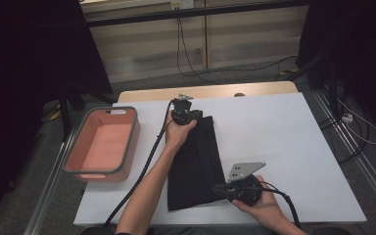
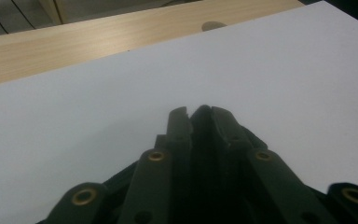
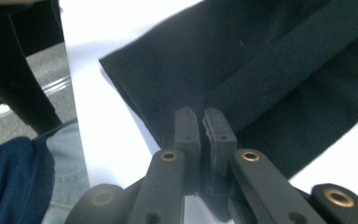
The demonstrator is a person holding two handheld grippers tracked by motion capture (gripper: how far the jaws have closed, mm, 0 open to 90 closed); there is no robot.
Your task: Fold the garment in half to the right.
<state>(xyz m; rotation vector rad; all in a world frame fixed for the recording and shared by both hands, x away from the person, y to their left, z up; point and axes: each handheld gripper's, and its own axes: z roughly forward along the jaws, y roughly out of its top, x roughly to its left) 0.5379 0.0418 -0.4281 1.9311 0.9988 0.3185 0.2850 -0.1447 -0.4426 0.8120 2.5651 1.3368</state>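
Note:
A black cloth [image 1: 196,161] lies folded in a long strip on the white table cover [image 1: 279,142], running from the far middle toward the near edge. My left gripper [image 1: 186,117] sits at the strip's far end. In the left gripper view its jaws [image 2: 200,112] stand close together with a dark fold of the cloth [image 2: 201,126] pinched between the pads. My right gripper [image 1: 219,188] is at the near right corner of the cloth. There its jaws [image 3: 200,114] are almost together on the cloth's edge [image 3: 261,65].
A salmon-coloured bin with a grey rim [image 1: 100,110] stands on the table's left side. A bare wooden strip [image 1: 210,91] runs along the far edge. Cables trail on the floor behind and to the right. The person's knees [image 3: 23,177] are by the near edge.

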